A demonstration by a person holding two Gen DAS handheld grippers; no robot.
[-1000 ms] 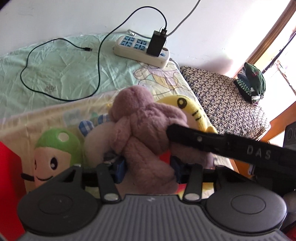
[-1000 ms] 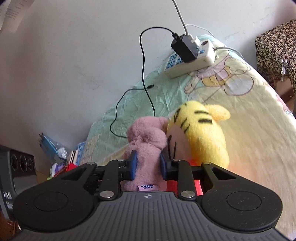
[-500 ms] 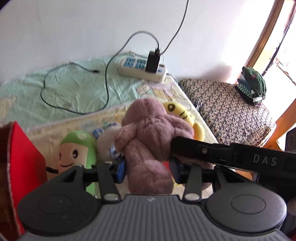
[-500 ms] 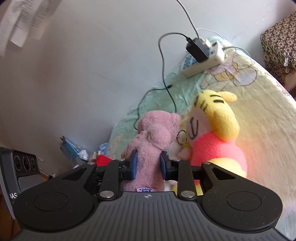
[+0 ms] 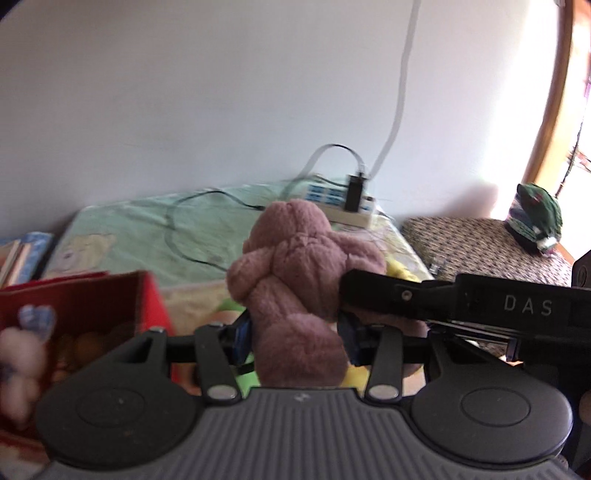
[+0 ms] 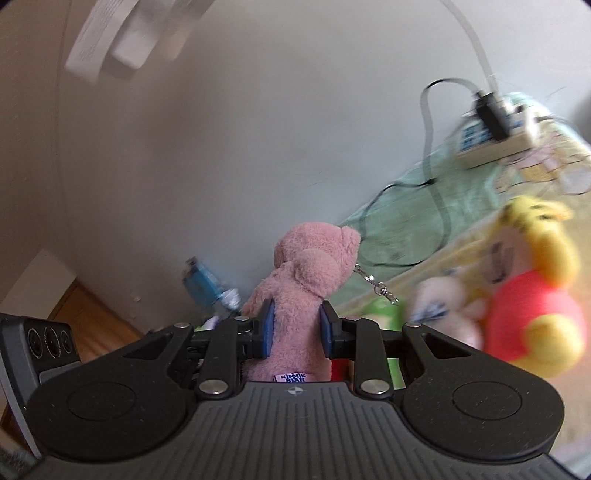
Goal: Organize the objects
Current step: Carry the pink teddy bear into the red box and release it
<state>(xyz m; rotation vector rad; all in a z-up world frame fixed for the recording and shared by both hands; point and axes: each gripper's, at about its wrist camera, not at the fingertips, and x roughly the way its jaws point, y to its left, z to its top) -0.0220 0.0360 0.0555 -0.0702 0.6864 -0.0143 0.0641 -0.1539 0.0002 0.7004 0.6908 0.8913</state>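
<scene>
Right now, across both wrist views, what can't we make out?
- Red box contents, left wrist view: motion blur, left gripper body covers the front.
- Left gripper's own closure on the pink bear: unclear; right gripper's arm crosses.
- Yellow plush, right wrist view: blurred.
- Wall papers: text blurred, cut off by the top edge.

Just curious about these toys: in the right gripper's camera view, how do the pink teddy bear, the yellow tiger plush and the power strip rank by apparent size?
1. Yellow tiger plush, though blurred.
2. Pink teddy bear, close behind; unsure.
3. Power strip, farther away.
</scene>
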